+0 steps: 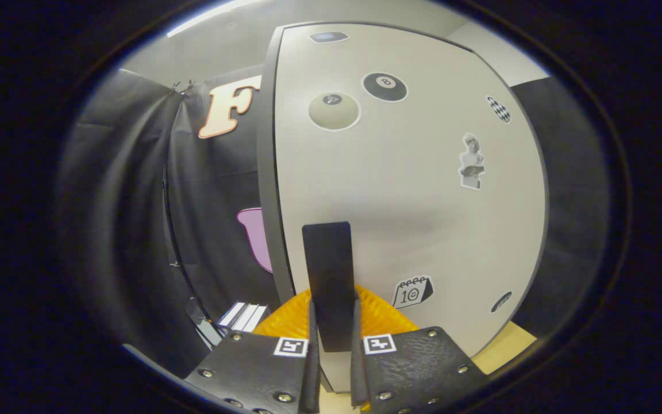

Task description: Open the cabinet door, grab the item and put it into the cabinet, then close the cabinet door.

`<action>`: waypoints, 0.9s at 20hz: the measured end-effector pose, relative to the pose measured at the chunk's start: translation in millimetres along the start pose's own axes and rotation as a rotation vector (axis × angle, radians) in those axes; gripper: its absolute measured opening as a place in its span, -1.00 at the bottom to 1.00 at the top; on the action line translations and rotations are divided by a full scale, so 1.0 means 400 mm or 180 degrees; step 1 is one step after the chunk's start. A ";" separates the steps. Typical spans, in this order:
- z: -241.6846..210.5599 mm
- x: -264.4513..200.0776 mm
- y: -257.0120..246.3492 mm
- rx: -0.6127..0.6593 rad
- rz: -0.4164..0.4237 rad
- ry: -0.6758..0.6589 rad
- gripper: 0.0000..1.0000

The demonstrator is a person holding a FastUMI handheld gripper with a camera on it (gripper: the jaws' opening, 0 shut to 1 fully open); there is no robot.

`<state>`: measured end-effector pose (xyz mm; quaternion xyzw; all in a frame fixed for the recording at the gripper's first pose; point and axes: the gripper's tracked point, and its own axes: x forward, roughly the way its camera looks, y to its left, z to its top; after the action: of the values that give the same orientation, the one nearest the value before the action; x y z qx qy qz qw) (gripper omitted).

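Observation:
The cabinet door is a pale flat panel standing right in front of me, with several stickers on it, among them a black eight ball. Its dark side edge runs down beside the panel, and the door looks flush with the cabinet. A flat black upright handle sticks out from the lower part of the door. My gripper is at this handle, with both fingers pressed against its two sides. The item for the cabinet is not among what I see.
Black cloth wall hangs beside the cabinet's dark edge. A small white ribbed object lies low by the cabinet's foot. A strip of light wooden tabletop shows under the door's far lower corner.

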<state>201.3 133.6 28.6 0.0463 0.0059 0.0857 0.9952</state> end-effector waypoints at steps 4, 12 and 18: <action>-0.004 -0.045 -0.008 0.0066 0.0035 -0.0008 -0.58; 0.000 -0.254 -0.093 0.0155 0.0058 0.0017 -0.59; 0.012 -0.394 -0.190 0.0201 0.0000 0.0018 -0.59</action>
<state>59.0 31.5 26.8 0.0775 0.0114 0.0856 0.9932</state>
